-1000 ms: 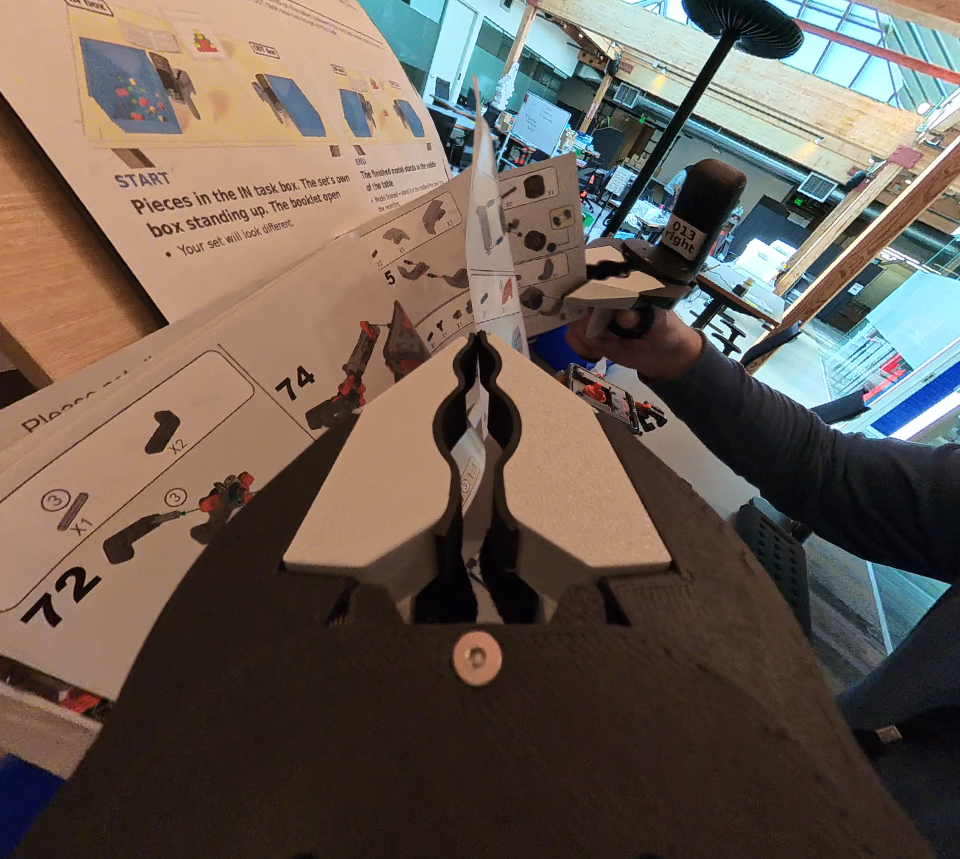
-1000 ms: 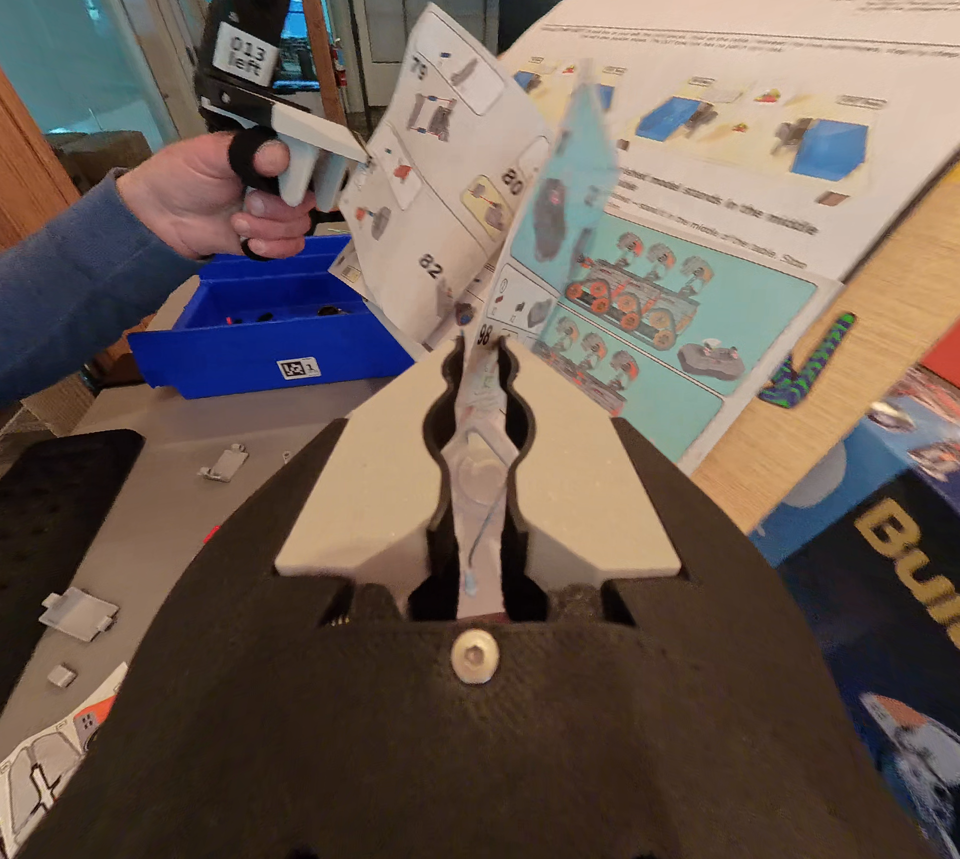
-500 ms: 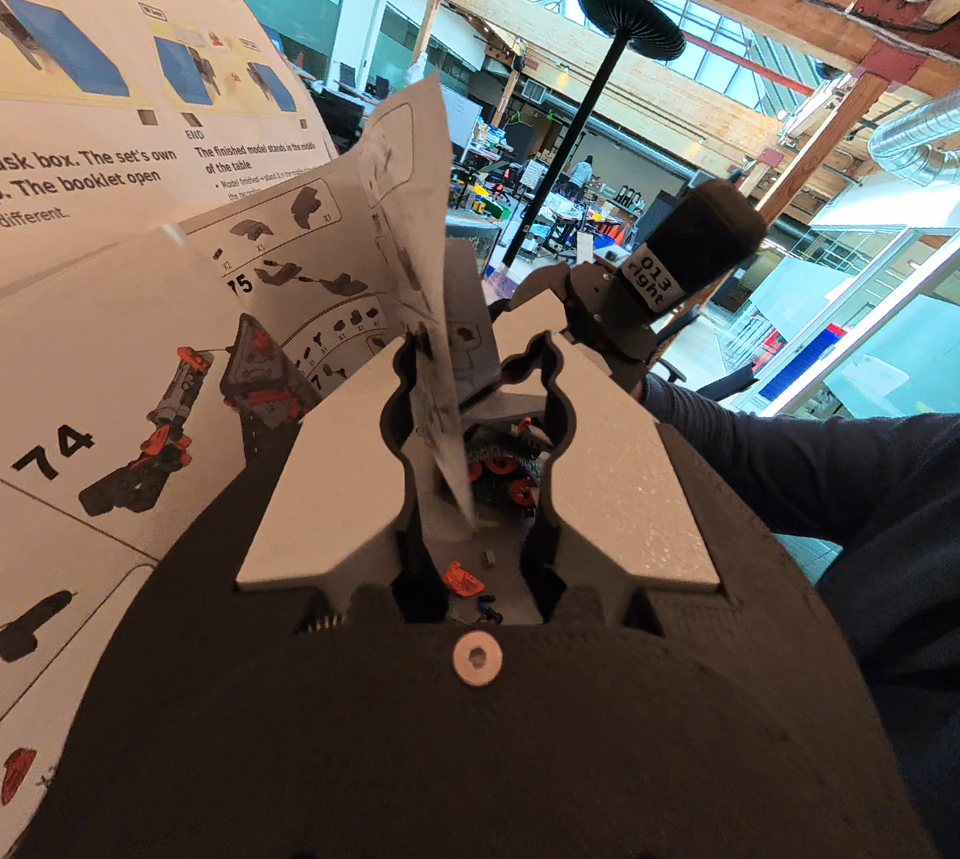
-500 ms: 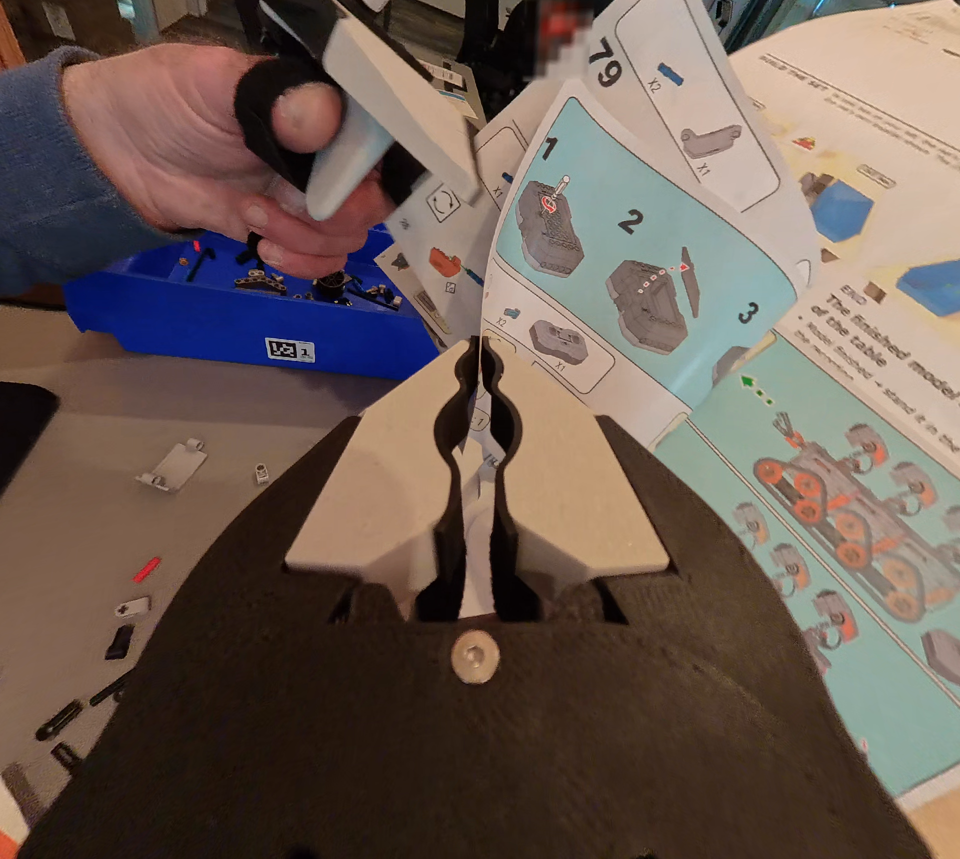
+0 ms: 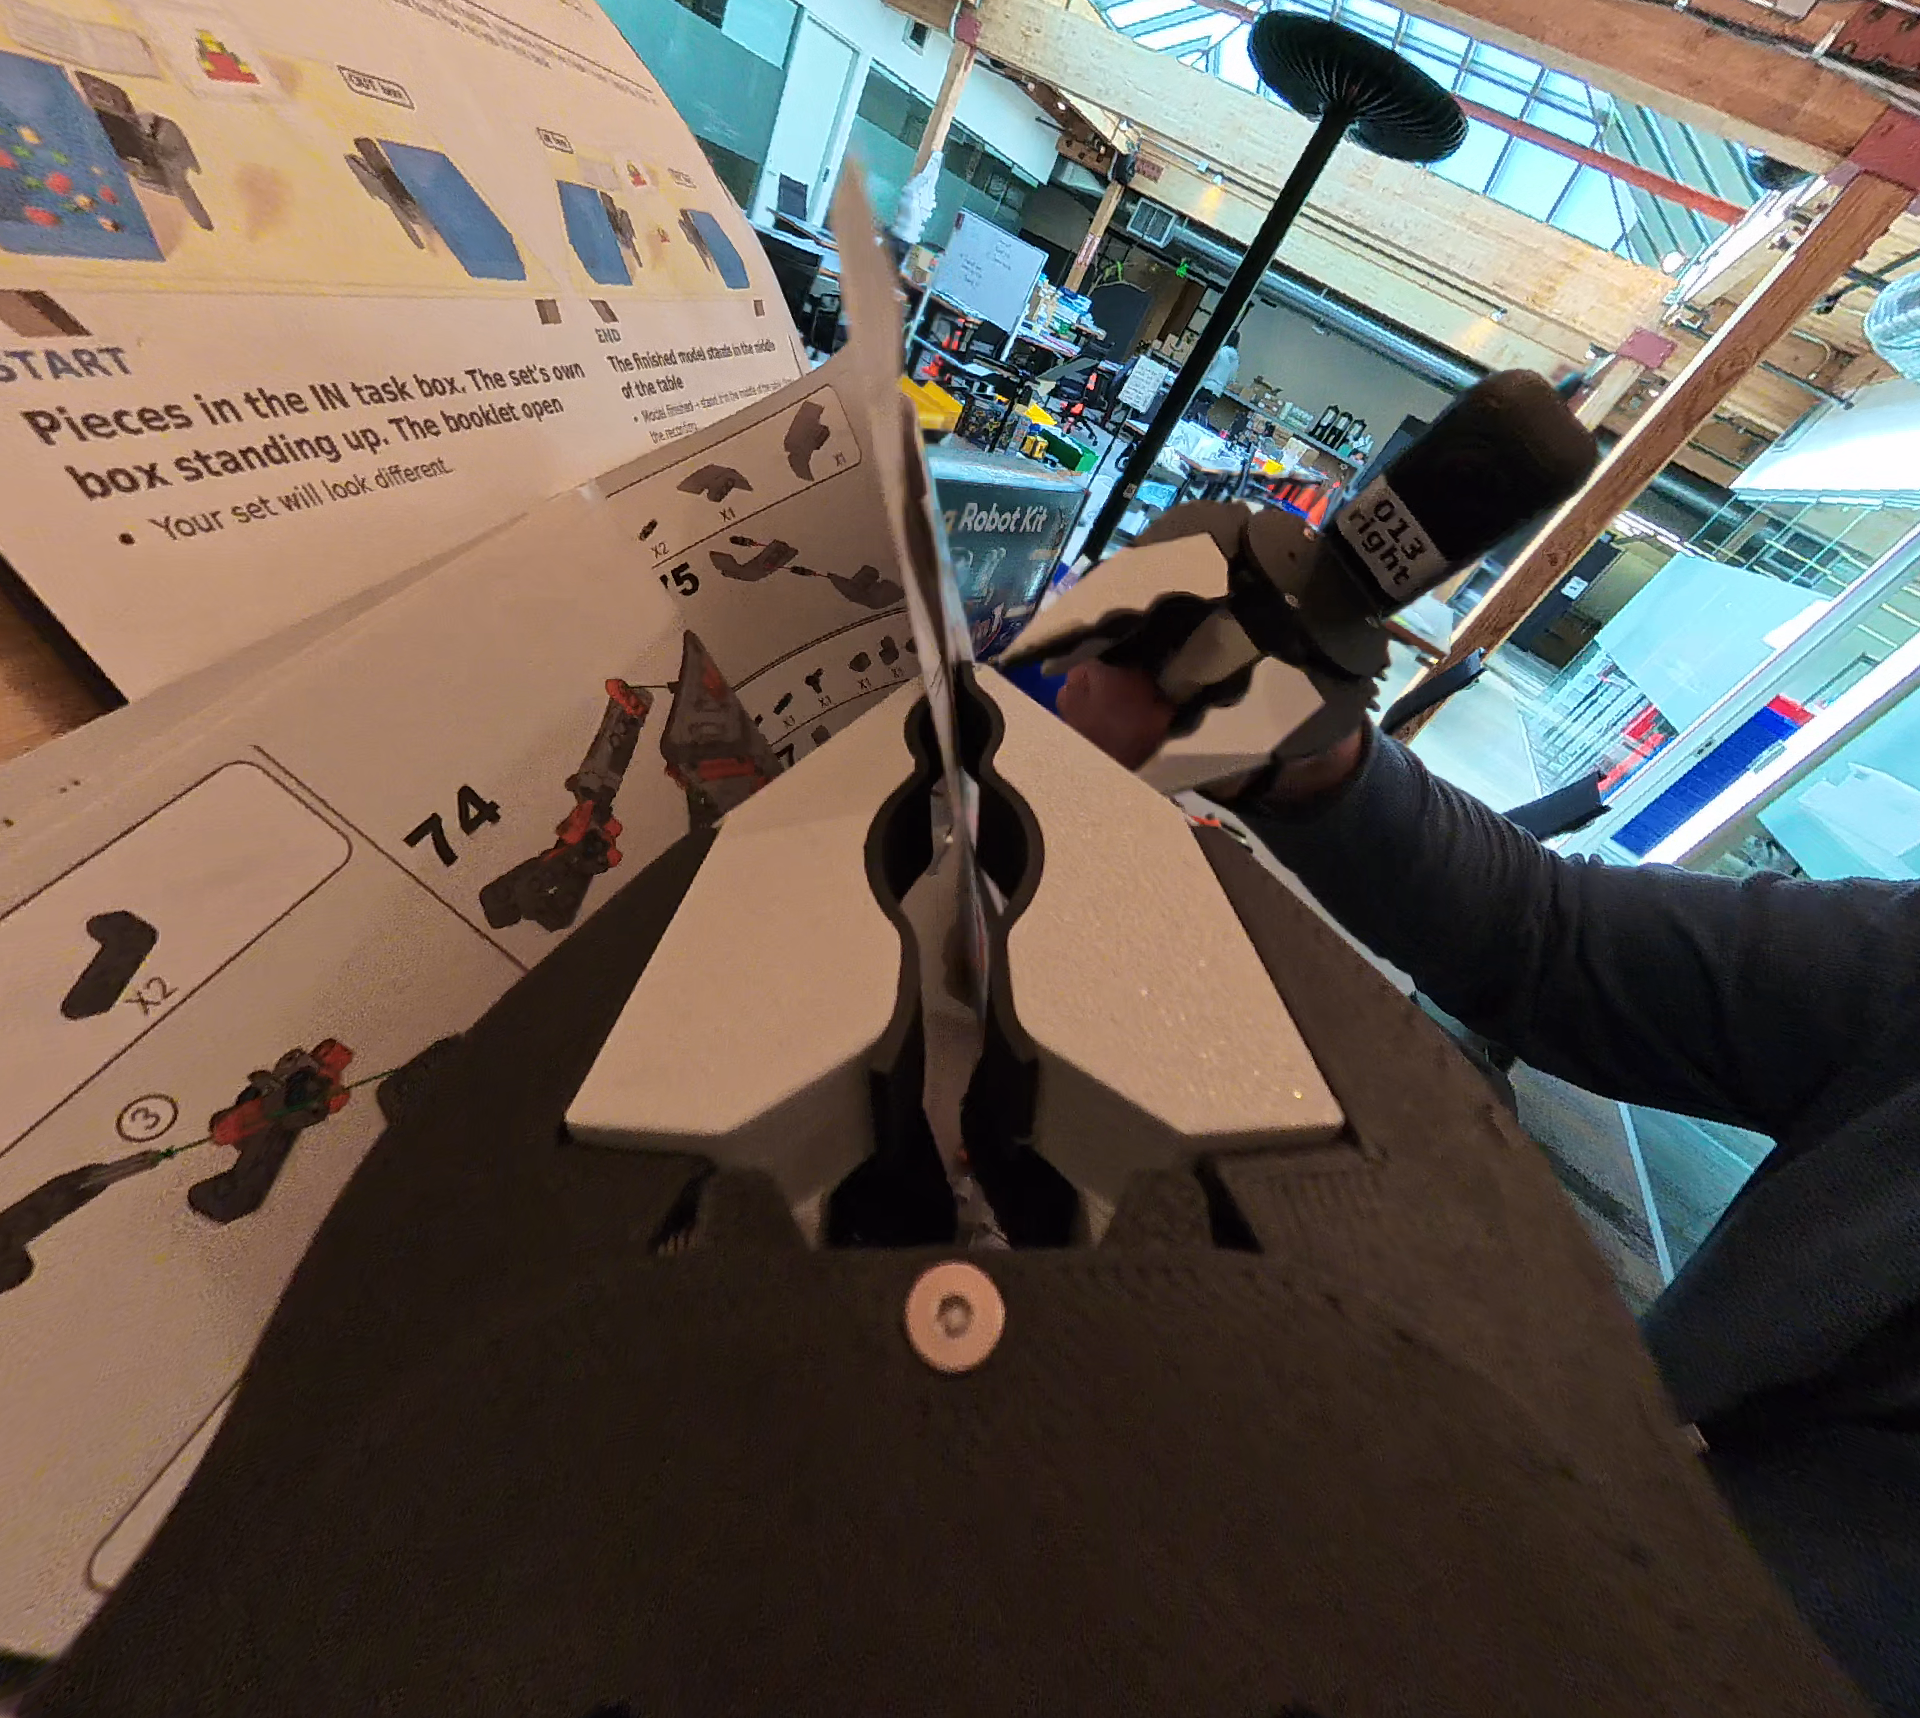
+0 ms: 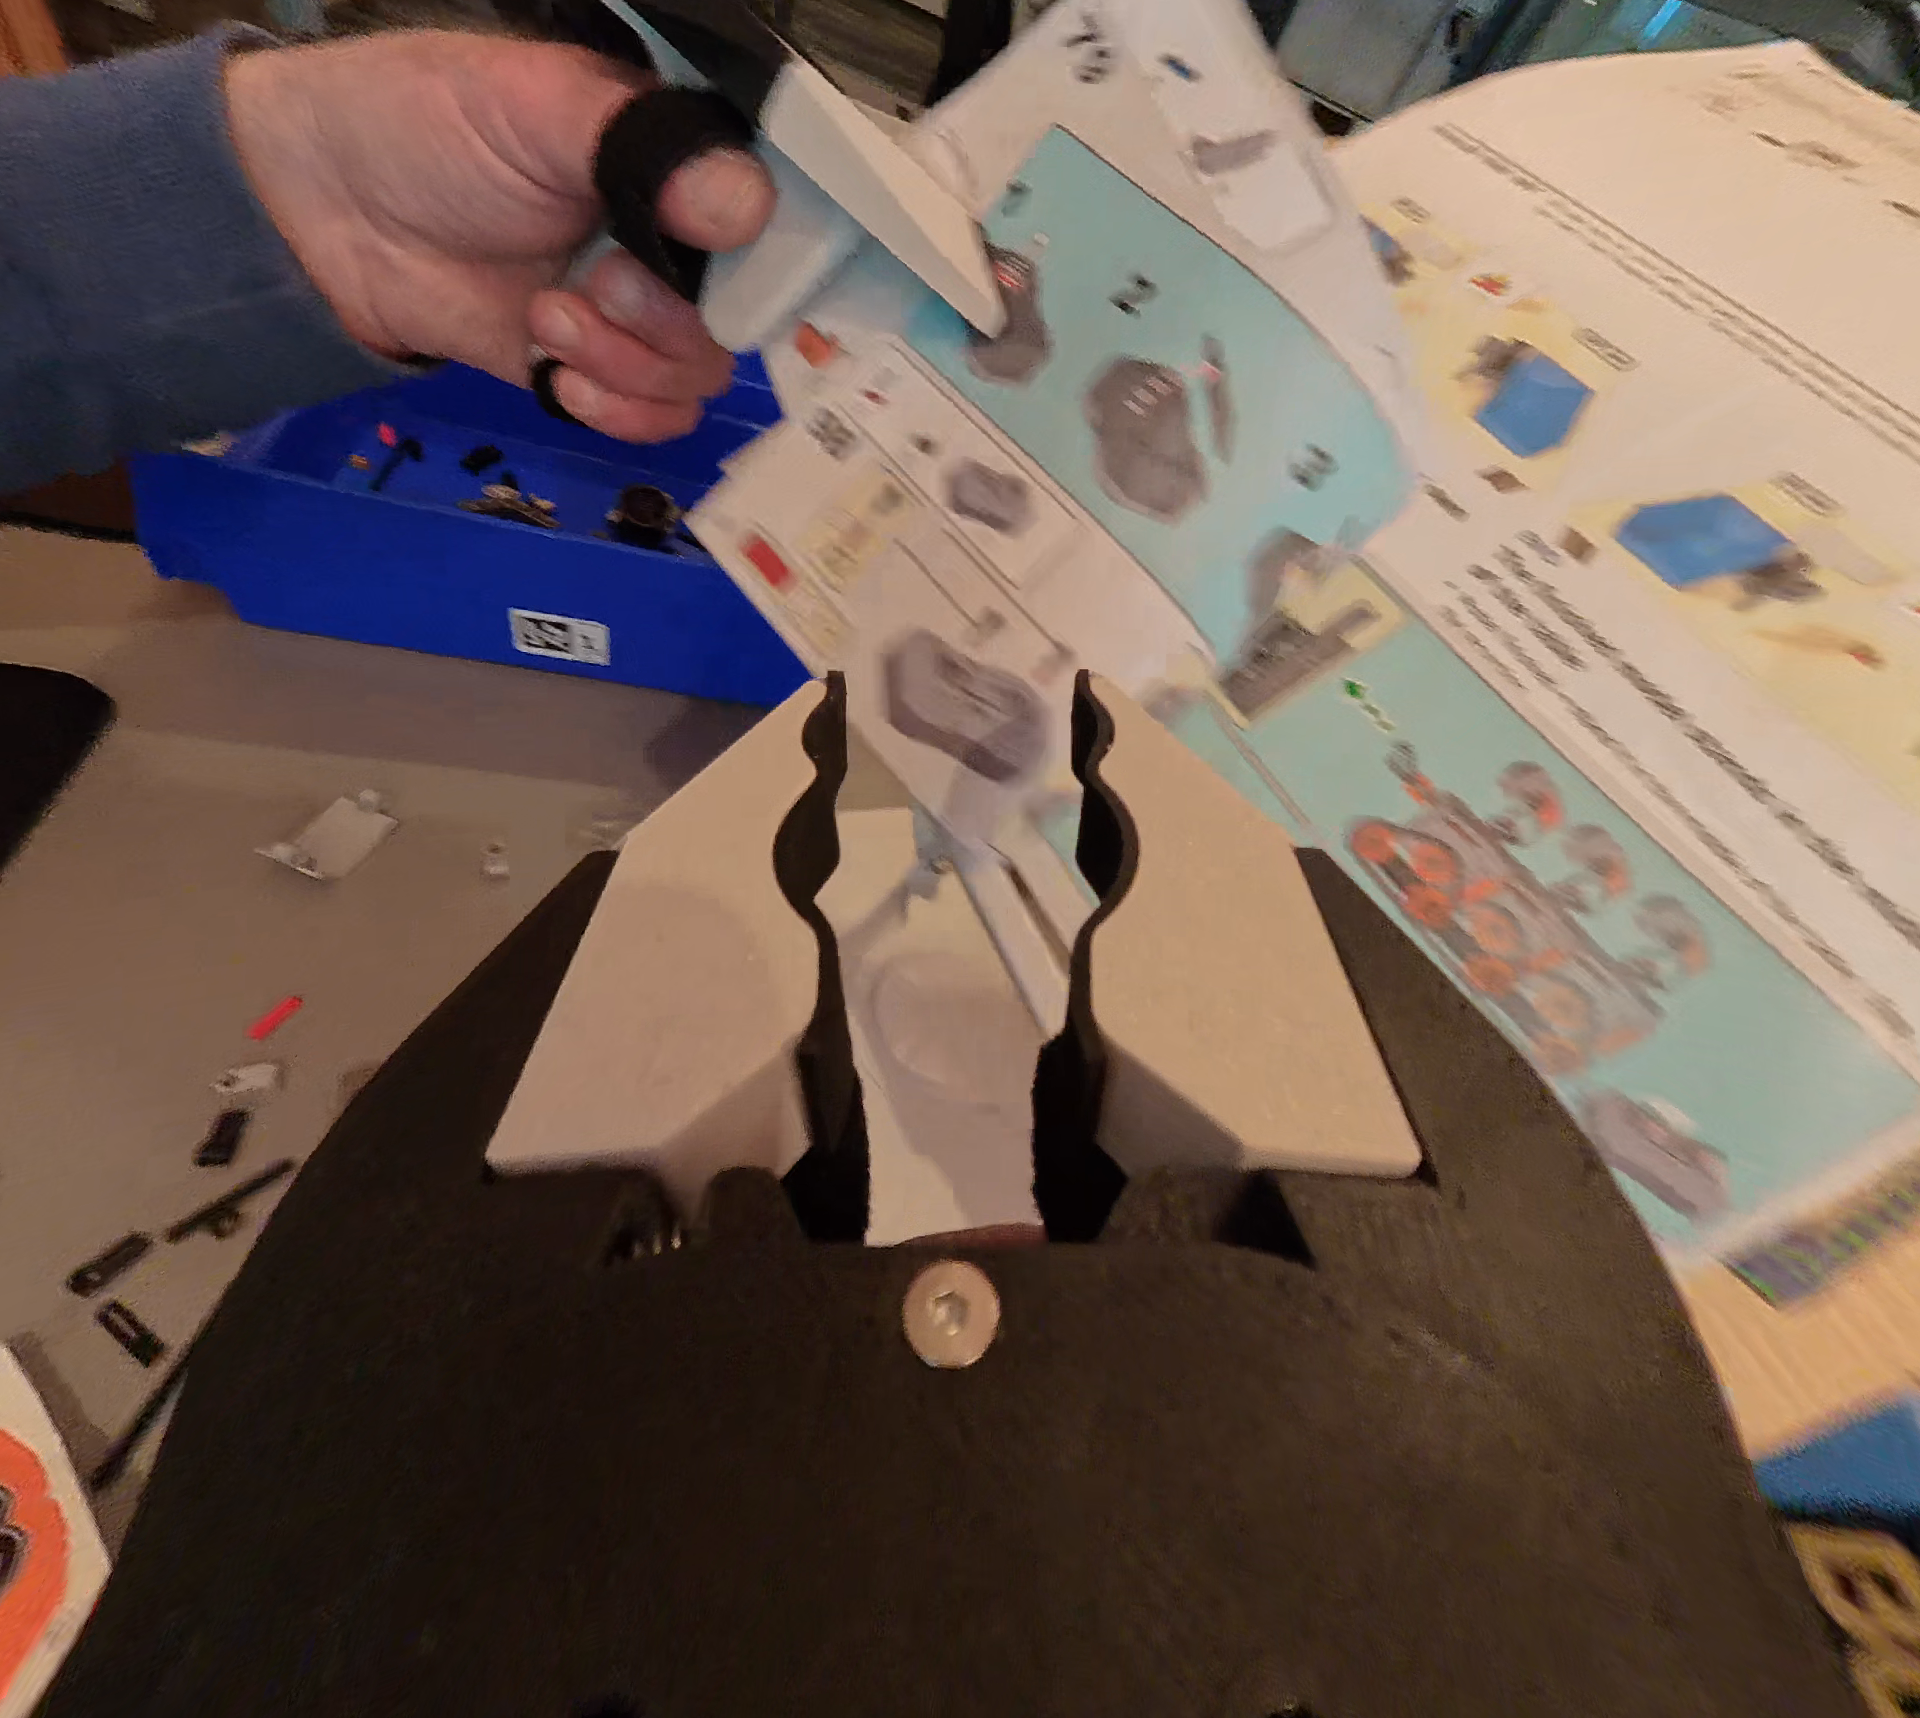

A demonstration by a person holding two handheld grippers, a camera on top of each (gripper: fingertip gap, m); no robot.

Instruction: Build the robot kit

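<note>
Change: right gripper (image 6: 956,702) has let go of booklet page (image 6: 1174,380), jaws now apart.
Left gripper (image 5: 961,681): clenched on that page's edge.

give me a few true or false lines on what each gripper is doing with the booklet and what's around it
1. The left gripper is shut on a booklet page. True.
2. The right gripper is clamped on a page. False: its jaws stand apart, with nothing between them.
3. A blue bin holding small parts sits on the table. True.
4. The bin is red and empty. False: it is blue, with parts inside.
5. Loose small parts lie on the table. True.
</note>
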